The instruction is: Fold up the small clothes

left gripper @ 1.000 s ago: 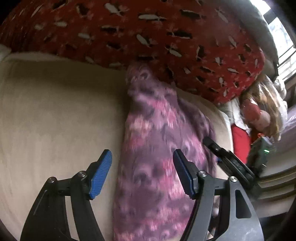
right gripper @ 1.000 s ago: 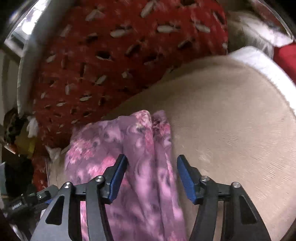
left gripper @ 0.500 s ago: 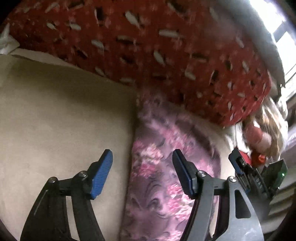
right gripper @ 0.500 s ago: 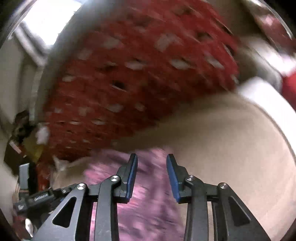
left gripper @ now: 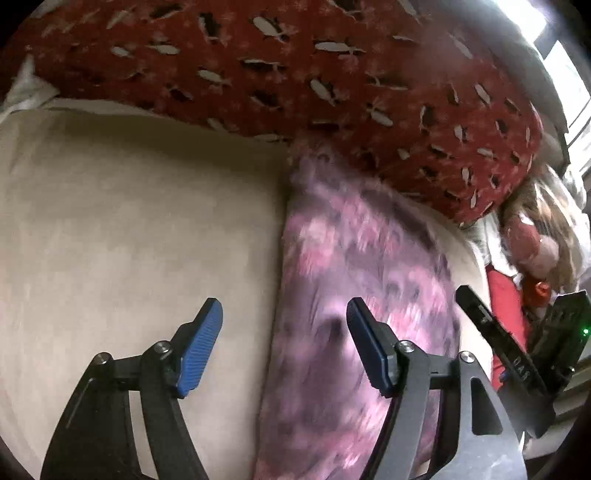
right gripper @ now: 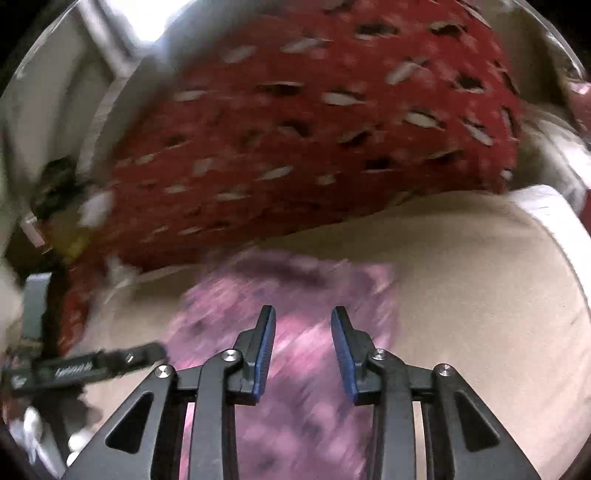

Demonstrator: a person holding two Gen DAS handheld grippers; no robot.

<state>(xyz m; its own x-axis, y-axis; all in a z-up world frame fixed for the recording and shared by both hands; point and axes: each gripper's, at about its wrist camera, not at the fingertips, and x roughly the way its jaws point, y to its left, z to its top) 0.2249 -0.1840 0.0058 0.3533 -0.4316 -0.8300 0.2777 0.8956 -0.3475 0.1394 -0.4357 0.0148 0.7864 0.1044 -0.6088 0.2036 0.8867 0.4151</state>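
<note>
A purple and pink floral garment (left gripper: 354,295) lies folded into a long strip on a beige cushion (left gripper: 129,240); it also shows blurred in the right wrist view (right gripper: 303,332). My left gripper (left gripper: 284,347) is open and empty, its jaws wide, straddling the garment's left edge from above. My right gripper (right gripper: 303,347) is partly open with a narrow gap, empty, above the garment's middle. The right gripper's body (left gripper: 517,369) shows at the right of the left wrist view.
A big red pillow with a white fish print (left gripper: 295,74) leans behind the garment and also fills the upper right wrist view (right gripper: 314,129). A doll and red items (left gripper: 532,243) lie at the right. A window (right gripper: 147,18) is behind.
My right gripper narrowed its jaws, lifted and swung over the garment, and the view is blurred. My left gripper stayed wide open and shifted slightly over the garment's left edge.
</note>
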